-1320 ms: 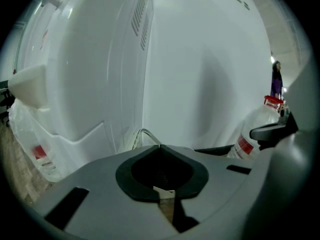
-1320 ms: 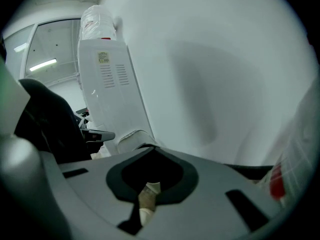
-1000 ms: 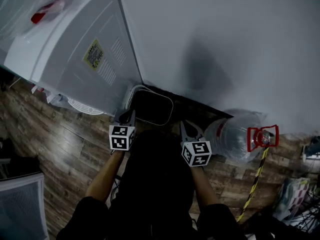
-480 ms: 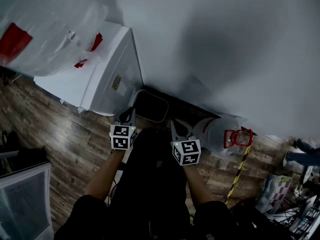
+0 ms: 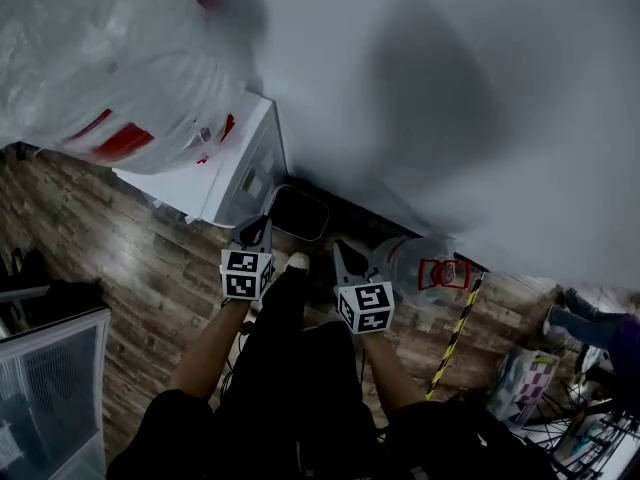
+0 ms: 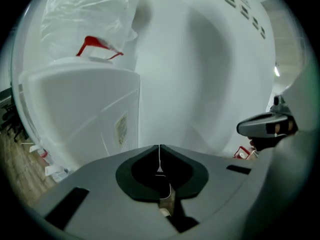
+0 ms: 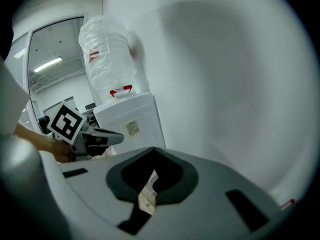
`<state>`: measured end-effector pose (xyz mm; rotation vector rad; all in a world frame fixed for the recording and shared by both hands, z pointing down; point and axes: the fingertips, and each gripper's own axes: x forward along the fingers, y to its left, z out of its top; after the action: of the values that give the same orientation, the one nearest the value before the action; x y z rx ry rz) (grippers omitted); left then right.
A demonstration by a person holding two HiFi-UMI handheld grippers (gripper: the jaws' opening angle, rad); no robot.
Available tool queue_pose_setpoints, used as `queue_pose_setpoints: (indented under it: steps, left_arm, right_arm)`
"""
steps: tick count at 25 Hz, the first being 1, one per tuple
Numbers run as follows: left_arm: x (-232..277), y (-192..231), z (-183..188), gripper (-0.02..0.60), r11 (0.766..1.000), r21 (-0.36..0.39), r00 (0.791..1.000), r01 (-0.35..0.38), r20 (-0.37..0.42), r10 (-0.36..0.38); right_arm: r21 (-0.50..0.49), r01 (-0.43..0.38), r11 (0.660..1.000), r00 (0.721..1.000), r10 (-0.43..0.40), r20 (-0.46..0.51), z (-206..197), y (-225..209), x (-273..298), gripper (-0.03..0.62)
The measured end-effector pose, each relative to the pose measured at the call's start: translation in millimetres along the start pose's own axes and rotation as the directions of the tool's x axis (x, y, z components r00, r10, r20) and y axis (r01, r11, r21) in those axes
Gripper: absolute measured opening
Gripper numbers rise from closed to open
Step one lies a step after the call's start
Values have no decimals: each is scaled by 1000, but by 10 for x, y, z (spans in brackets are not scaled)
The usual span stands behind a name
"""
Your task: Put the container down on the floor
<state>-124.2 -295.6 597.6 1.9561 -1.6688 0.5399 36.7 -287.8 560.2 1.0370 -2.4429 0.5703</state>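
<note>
Claws: my left claw (image 6: pixel 160 153) is showing its jaws pressed together along a thin seam with nothing between them. My right claw (image 7: pixel 153 151) is likewise meeting at the tips on nothing.
Positions: in the head view the left claw (image 5: pixel 255 232) is hanging over the dark tray (image 5: pixel 298 213). The right claw (image 5: pixel 345 259) is hanging just beside the container without touching it.
Container (image 5: pixel 410 266): the clear jug with the red handle is resting on the wooden floor (image 5: pixel 120 268) near the foot of the wall, free of both claws. I am not managing to tell whether it is upright or on its side.
Change: over the last second the jug, tray and dispenser are shrinking in my head view, and the wrapped bottle is sliding in at top left. The head is rising, and the claws are coming away from the jug.
Meaning: I am judging the put-down as done, with only the backing-off left.
Dispenser (image 5: pixel 245 163): the white cabinet is standing against the wall, carrying the plastic-wrapped bottle (image 5: pixel 110 68).
Wall (image 5: pixel 450 98): plain grey, carrying a soft shadow.
</note>
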Motion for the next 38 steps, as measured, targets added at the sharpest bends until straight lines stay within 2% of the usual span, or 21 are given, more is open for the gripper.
queue_pose_setpoints:
  steps: [6,12,19,28,38]
  left_arm:
    - [-378,-193,396,19,1000,-7,1000,11,25,-11]
    - [-874,-476,632,19,1000,2,998,16,63,-17]
    - [-1291,-828,642,19,999,10,994,50,92,-51]
    - [-1821,-1177,634,20,997,39,989,71,123,-76]
    - [-2508,-1662,602,19,987,64,973,146,171,-155]
  right_arm:
    - [-6,-15,1000,999,15,39,446,151,-337,11]
    - [-5,-33,999,997,33,66,647,379,-805,11]
    - [-11,-47,999,994,47,99,681,680,-1258,11]
    - [12,-13,1000,987,11,158,738,1027,-1859,11]
    - [11,-18,1000,968,15,252,877,1280,-2465,11]
